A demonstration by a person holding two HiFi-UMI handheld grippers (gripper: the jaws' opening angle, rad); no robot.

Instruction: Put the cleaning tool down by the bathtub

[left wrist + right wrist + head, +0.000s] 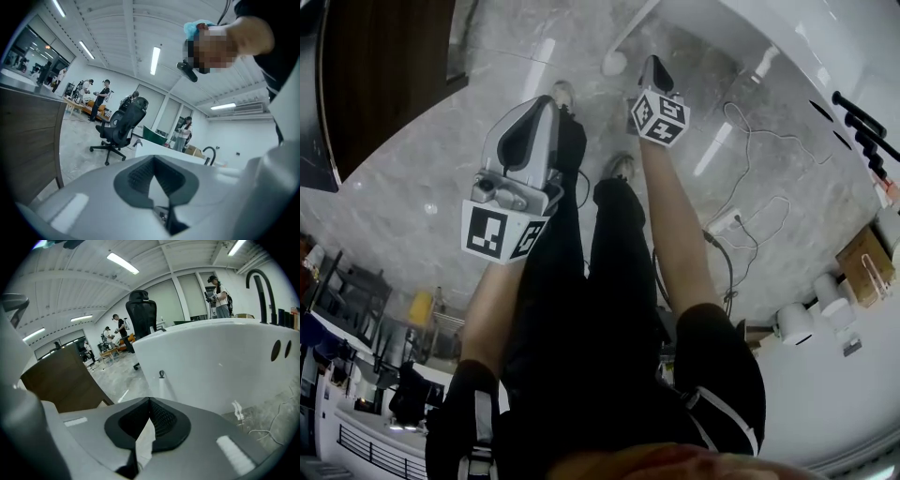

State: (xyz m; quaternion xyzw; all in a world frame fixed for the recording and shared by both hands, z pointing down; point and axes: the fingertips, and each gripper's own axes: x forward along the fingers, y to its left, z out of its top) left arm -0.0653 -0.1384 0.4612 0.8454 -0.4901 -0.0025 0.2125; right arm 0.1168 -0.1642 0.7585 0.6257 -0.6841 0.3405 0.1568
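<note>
The cleaning tool is a white stick with a round white head. It stands on the grey floor and leans against the white bathtub. In the right gripper view its looped top rests on the bathtub wall. Neither gripper touches it. My right gripper hangs just right of the tool's head, and its jaws are shut with nothing in them. My left gripper is held further left above the person's legs, also shut and empty.
A power strip with loose cables lies on the floor beside the tub. A cardboard box and a black faucet are at the right. A dark wooden cabinet stands at the left. An office chair and people are farther off.
</note>
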